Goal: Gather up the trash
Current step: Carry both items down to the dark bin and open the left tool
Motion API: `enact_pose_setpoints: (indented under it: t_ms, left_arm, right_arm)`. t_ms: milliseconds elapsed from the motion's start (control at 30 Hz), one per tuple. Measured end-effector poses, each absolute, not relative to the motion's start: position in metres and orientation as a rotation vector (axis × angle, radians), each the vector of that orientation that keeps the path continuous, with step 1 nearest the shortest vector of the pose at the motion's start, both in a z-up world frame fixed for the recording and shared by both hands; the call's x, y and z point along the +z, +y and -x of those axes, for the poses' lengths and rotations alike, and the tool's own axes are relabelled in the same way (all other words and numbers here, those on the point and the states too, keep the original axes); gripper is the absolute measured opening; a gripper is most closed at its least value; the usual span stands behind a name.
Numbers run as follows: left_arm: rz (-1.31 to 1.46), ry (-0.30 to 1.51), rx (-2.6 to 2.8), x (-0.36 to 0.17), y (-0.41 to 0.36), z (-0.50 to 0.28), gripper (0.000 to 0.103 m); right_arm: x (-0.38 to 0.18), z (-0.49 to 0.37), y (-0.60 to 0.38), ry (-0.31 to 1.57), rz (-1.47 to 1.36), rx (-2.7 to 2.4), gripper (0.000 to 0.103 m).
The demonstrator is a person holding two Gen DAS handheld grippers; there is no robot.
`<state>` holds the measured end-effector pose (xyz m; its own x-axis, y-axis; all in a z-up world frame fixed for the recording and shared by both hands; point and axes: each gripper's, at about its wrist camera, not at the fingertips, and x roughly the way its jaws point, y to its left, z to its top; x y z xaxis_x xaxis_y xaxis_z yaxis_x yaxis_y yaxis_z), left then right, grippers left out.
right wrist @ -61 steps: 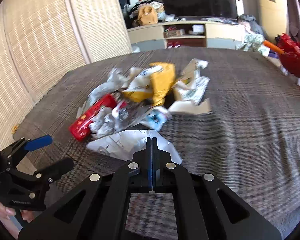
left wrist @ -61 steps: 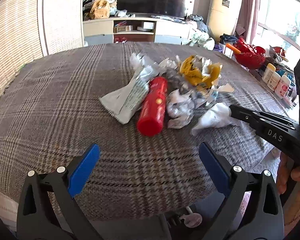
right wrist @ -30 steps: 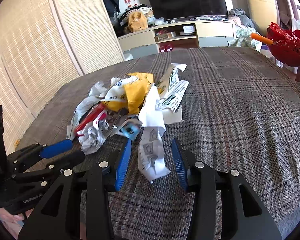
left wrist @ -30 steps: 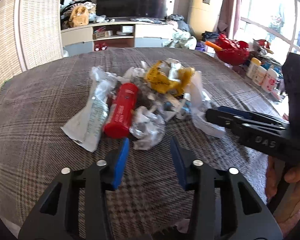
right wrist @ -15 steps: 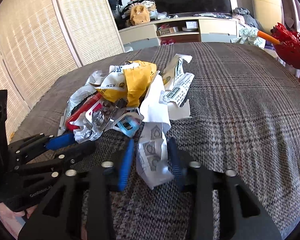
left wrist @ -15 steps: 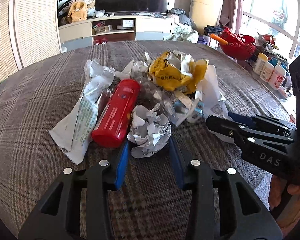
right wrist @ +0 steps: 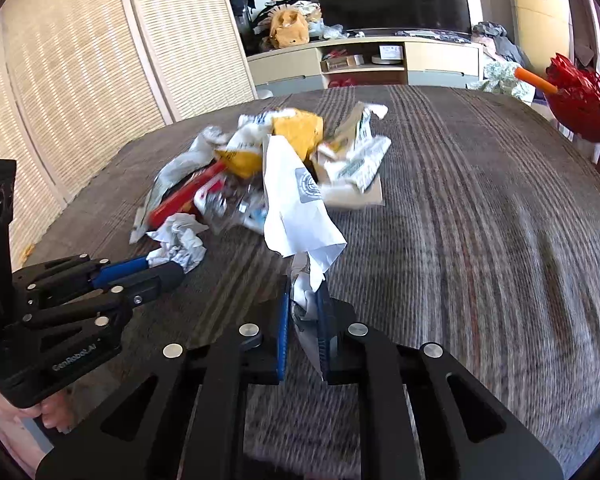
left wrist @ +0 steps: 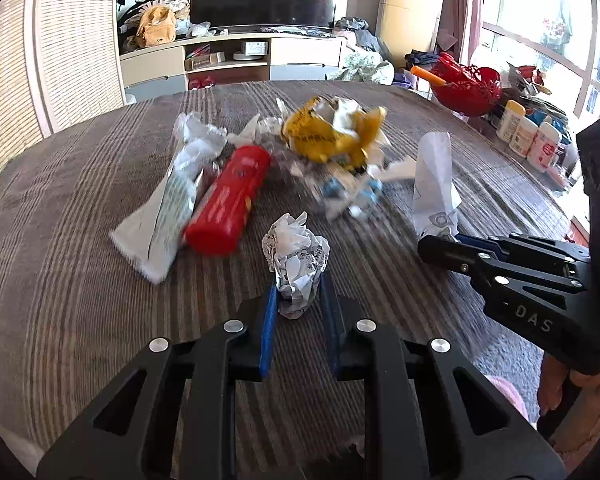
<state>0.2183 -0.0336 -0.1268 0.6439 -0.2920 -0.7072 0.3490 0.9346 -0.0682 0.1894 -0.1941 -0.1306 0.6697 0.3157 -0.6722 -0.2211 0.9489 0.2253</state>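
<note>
Left tool [left wrist: 296,300]: blue pads clamped narrow on a crumpled white paper ball [left wrist: 296,256] with small dark print, unreadable. The ball sits just near of the main trash pile [left wrist: 300,160], apart from it; can't tell whether it is lifted or touching the plaid cloth of the tabletop [left wrist: 60,280].

Right tool [right wrist: 302,312]: pads pinched on the lower end of a white paper wrapper [right wrist: 296,200]. The wrapper stands up from the tool and carries a round grey stamp, text unreadable.

Readable writing: "DAS" on the black body of the right tool in the left wrist view; "GenRobot.AI" on the left tool's body in the right wrist view.

Pile, mid-tabletop:
- red cylindrical can [left wrist: 230,200] lying on its side, label blurred
- white plastic packet [left wrist: 168,208] just left of the can, touching it
- yellow crumpled bag [left wrist: 332,136] far side, dark print unreadable
- small blue-and-white scraps right of the can, motion-blurred

Pose: both tools held low, pointing across the tabletop at the pile, left tool on the left, right tool on the right. Bare fingers [left wrist: 556,384] wrap the right tool's handle at the near right edge.

Red basket [left wrist: 468,88] stands beyond the far right edge.
</note>
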Motion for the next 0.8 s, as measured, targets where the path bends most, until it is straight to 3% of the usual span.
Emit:
enact_pose_setpoints:
  t_ms: [467, 800]
  left_arm:
    - [-0.046, 0.771, -0.385, -0.115, -0.032, -0.106, 0.017]
    - [0.014, 0.862, -0.374, -0.159, -0.030, -0.070, 0.018]
  right_arm:
    - [-0.119, -0.095, -0.200, 0.768, -0.123, 0.317, 0.013]
    - [-0.154, -0.057, -0.198, 0.847, -0.107, 0.312, 0.013]
